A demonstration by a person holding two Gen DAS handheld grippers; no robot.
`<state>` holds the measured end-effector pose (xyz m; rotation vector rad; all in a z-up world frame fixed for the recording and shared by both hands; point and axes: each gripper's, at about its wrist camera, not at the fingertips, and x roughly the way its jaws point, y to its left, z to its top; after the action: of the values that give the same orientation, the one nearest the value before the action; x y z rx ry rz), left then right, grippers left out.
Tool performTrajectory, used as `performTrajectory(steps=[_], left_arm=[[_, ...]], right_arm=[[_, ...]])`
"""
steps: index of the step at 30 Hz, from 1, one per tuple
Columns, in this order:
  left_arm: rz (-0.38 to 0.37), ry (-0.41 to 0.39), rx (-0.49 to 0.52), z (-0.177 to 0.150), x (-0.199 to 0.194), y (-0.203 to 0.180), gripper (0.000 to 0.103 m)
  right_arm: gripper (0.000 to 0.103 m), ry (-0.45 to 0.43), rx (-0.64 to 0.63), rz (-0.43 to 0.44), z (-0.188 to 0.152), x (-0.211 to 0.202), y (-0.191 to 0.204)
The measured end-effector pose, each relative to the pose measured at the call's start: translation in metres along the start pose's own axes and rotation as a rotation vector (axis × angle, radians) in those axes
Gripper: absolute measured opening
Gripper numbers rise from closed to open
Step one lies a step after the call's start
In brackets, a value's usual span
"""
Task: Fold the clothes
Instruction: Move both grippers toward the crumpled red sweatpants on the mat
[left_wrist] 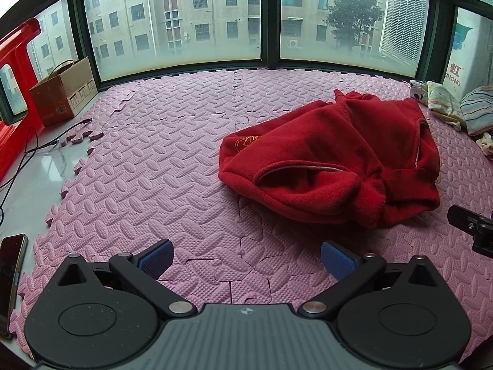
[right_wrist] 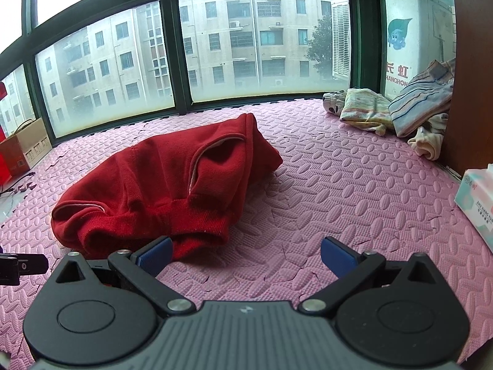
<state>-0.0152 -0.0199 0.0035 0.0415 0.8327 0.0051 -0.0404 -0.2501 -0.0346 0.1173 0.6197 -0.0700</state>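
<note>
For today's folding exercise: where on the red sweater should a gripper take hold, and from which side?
Grip the ribbed hem of the red sweater, coming in low from the near side. It is the closest free edge, lifted off the mat, just ahead of the open right gripper.

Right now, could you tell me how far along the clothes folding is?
Nothing looks folded yet. The red sweater lies crumpled in a heap on the pink foam mat. Nothing is in hand: the left gripper and right gripper are both open and empty over the mat. Left to do: spread and fold the sweater, and probably the loose pile of clothes by the window.
</note>
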Motion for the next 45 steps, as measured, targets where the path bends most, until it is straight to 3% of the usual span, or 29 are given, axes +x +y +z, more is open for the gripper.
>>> performTrajectory(steps=[19,36,45], left_arm=[[-0.019,0.001,0.031,-0.002,0.010,0.005,0.103],[-0.011,-0.023,0.000,0.042,0.033,0.016,0.103],[-0.014,0.004,-0.069,0.064,0.056,0.034,0.103]], right_arm=[[0.103,0.047,-0.019,0.025,0.003,0.011,0.005],[0.102,0.053,-0.049,0.061,0.030,0.036,0.008],[0.090,0.060,-0.018,0.074,0.051,0.054,-0.009]])
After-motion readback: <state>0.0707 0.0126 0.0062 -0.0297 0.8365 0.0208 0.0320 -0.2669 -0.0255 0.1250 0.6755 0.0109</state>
